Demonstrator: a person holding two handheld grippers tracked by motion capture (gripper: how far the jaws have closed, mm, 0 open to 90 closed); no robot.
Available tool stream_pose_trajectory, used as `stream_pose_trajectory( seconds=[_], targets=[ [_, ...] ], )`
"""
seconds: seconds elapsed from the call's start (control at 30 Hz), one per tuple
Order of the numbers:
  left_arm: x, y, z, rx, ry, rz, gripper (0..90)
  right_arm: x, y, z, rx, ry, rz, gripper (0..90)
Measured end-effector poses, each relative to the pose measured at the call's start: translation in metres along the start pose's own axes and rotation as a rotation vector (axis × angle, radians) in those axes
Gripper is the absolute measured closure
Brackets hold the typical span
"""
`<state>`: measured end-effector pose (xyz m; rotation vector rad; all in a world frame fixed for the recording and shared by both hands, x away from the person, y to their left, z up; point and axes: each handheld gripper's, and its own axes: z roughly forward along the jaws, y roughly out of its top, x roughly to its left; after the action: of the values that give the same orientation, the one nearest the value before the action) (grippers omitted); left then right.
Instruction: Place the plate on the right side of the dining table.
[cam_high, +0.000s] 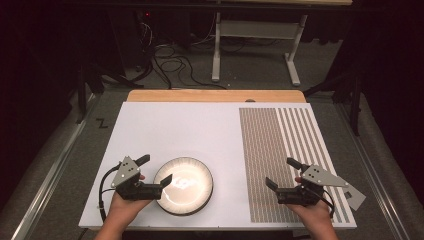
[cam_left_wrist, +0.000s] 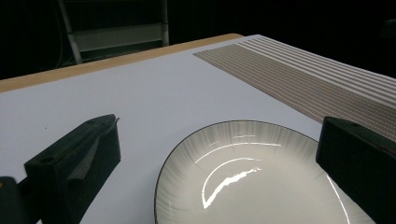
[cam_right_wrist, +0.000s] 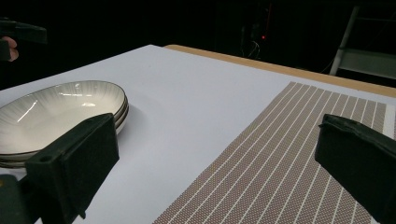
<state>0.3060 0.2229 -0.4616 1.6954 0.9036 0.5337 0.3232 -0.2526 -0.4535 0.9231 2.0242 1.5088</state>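
Stacked white bowls (cam_high: 183, 185) with dark rims, near left on white table (cam_high: 200, 130). Striped placemat (cam_high: 280, 155) at right. Left gripper (cam_high: 156, 172) spread wide beside bowls, empty. Right gripper (cam_high: 282, 172) spread wide over placemat, empty.

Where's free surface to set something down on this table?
Free: the white board beyond the stacked plates up to the wooden edge, the strip between plates and striped placemat, and most of that mat. Crowded: near-left corner with left gripper at the plates; right gripper over the mat's near end.
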Motion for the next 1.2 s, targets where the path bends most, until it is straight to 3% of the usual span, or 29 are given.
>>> stream_pose_trajectory(
  seconds=[0.8, 1.2],
  targets=[
    [0.002, -0.001, 0.000, 0.006, -0.008, -0.005, 0.6, -0.001, -0.002, 0.001, 0.008, -0.010, -0.003, 0.0],
    [0.012, -0.003, -0.002, -0.004, -0.004, -0.037, 1.7, 0.003, -0.003, 0.007, 0.027, -0.015, -0.010, 2.7]
  ],
)
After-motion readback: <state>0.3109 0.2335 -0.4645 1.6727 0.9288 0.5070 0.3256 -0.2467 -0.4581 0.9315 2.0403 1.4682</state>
